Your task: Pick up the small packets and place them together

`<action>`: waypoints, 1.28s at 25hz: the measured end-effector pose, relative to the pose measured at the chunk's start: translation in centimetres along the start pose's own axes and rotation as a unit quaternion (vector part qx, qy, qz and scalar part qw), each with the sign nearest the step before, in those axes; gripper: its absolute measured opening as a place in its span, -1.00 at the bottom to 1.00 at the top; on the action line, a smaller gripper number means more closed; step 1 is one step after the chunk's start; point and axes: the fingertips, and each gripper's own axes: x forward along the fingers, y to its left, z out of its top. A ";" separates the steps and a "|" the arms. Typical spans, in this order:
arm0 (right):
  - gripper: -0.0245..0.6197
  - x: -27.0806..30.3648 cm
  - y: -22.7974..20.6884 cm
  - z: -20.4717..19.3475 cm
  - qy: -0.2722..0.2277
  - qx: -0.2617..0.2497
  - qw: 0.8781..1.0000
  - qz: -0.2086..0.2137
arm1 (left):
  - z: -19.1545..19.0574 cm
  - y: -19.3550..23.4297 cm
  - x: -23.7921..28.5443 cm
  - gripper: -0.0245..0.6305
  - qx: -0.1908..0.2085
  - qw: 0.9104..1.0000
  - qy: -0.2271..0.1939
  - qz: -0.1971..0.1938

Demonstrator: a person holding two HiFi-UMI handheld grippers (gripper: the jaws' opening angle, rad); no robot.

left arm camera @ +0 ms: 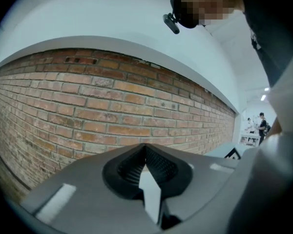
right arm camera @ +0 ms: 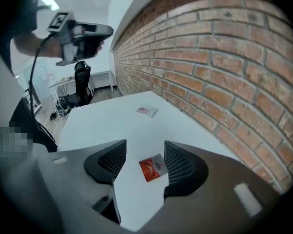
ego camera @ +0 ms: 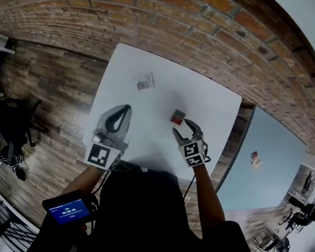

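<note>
A small red packet (ego camera: 177,117) lies flat on the white table (ego camera: 147,135), just ahead of my right gripper (ego camera: 182,128). In the right gripper view this red packet (right arm camera: 153,167) shows on the tabletop below and between the open jaws of the right gripper (right arm camera: 144,160), untouched. A second, paler packet (ego camera: 145,81) (right arm camera: 147,111) lies farther back on the table. My left gripper (ego camera: 119,118) hovers over the table's near left part, shut and empty. In its own view the left gripper (left arm camera: 145,150) faces the brick wall, and no packet shows there.
A brick wall (ego camera: 189,30) runs close behind the table. The table's edges drop to a wooden floor (ego camera: 47,83) at left. A black office chair (ego camera: 13,125) stands at far left, a blue panel (ego camera: 262,156) at right. A small screen (ego camera: 68,211) sits by the person's left arm.
</note>
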 end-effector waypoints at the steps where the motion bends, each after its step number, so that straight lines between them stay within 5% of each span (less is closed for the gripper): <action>1: -0.17 -0.8 1.1 1.0 -0.017 -0.009 1.000 -0.001 | 0.0 0.2 0.5 -0.93 0.012 1.000 -0.003 -0.013; 3: -0.29 -2.4 3.2 3.6 -0.066 0.002 0.998 0.002 | -0.6 0.8 1.4 -0.93 0.015 1.000 0.006 -0.026; 7: -0.91 -6.5 5.9 10.1 -0.208 0.040 0.977 -0.019 | -3.9 2.3 3.3 -0.93 0.030 0.997 0.041 -0.057; 11: -0.92 -10.2 6.3 14.7 -0.291 0.075 0.952 -0.060 | -8.0 3.7 5.4 -0.93 0.058 0.991 0.082 -0.089; 14: -0.91 -11.3 6.4 15.1 -0.295 0.088 0.948 -0.083 | -11.1 4.6 7.3 -0.93 0.101 0.980 0.124 -0.122; 17: -0.91 -11.5 6.7 14.4 -0.284 0.088 0.950 -0.095 | -15.4 4.6 8.9 -0.91 0.146 0.949 0.196 -0.197; 20: -0.91 -11.7 6.9 13.6 -0.278 0.103 0.950 -0.100 | -18.4 5.2 10.3 -0.50 0.173 0.921 0.248 -0.248; 30: -0.91 -12.0 7.3 11.9 -0.256 0.141 0.949 -0.119 | -25.2 6.7 12.9 -0.33 0.313 0.819 0.337 -0.343; 32: -0.91 -11.8 7.5 11.4 -0.236 0.138 0.955 -0.112 | -25.9 6.6 13.0 -0.33 0.363 0.789 0.336 -0.365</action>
